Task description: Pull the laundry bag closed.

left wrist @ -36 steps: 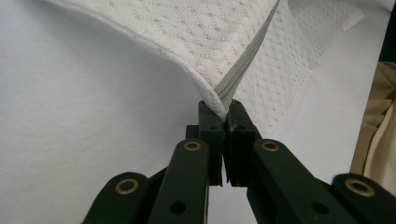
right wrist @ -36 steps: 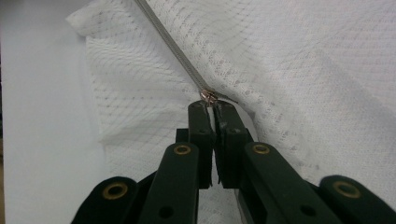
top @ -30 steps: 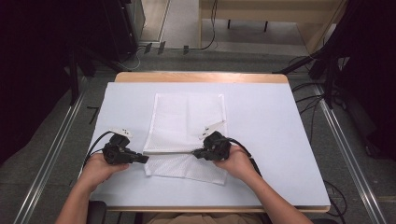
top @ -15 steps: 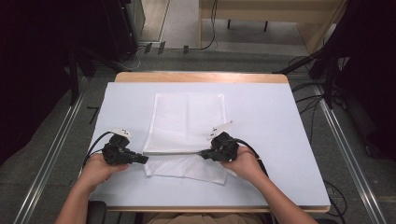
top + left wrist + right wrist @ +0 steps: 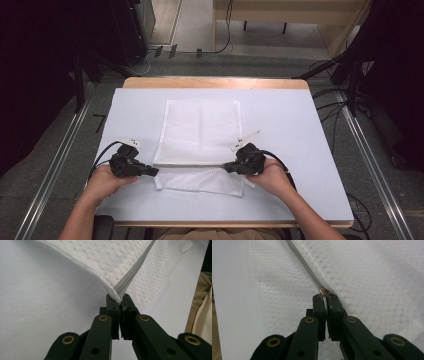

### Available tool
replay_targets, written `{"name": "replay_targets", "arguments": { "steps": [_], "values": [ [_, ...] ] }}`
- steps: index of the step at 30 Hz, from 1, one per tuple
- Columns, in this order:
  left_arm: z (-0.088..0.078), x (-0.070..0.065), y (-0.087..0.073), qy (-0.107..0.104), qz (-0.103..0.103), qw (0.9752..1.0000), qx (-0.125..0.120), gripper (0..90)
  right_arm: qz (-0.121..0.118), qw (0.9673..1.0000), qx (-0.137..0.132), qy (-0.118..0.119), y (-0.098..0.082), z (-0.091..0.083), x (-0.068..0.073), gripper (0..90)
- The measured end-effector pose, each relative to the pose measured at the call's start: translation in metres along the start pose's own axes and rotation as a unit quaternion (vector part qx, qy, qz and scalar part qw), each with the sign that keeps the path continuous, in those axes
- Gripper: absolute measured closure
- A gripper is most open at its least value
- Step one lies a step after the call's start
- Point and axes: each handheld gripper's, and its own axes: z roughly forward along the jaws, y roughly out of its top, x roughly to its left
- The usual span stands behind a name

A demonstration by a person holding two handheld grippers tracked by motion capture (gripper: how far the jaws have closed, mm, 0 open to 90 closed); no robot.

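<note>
Both ends of the mesh bag's (image 5: 201, 132) zipper (image 5: 192, 165) are gripped.

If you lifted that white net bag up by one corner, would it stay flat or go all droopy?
Probably droopy. The white mesh bag already sags away from where the left tool pinches its corner, so it looks soft and thin. It likely weighs very little. The grey zipper may be its stiffest part, pulled straight toward the right tool.

Both forearms enter from the near edge. Left gripper (image 5: 150, 171) and right gripper (image 5: 229, 167) lie level, tips pointing inward at each other, jaws pressed together, each hand wrapped around its body.
</note>
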Motion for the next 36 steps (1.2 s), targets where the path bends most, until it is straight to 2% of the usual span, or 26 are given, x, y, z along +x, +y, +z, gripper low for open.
{"name": "replay_targets", "arguments": {
  "steps": [8,15,18,23,28,31,33,36],
  "values": [
    [0.001,0.000,0.000,-0.005,0.001,1.0000,0.003,88.2,0.006,0.9999,0.004,-0.006,-0.011,-0.015,-0.005,88.2],
    [0.004,-0.002,0.001,-0.011,0.002,0.9999,0.007,88.3,0.018,0.9995,0.020,-0.017,-0.023,-0.026,-0.011,88.3],
    [0.005,-0.003,0.001,-0.012,0.009,0.9998,0.011,88.2,0.020,0.9995,0.015,-0.016,-0.024,-0.030,-0.013,88.2],
    [0.003,-0.002,0.001,-0.020,0.004,0.9998,0.003,86.1,0.017,0.9998,-0.002,-0.008,-0.024,-0.034,-0.013,87.6],
    [0.003,-0.004,0.001,-0.014,-0.001,0.9999,-0.002,74.0,0.025,0.9995,-0.019,-0.008,-0.024,-0.037,-0.015,84.7],
    [0.001,-0.002,0.002,-0.015,-0.011,0.9997,-0.015,62.0,0.029,0.9988,-0.036,-0.014,-0.024,-0.041,-0.016,74.7],
    [-0.001,0.000,0.003,-0.008,-0.021,0.9993,-0.030,50.3,0.027,0.9978,-0.057,-0.023,-0.024,-0.043,-0.018,67.3],
    [-0.006,0.000,0.003,0.003,-0.016,0.9978,-0.064,44.8,0.032,0.9964,-0.072,-0.029,-0.026,-0.046,-0.021,58.5]
  ]
}}
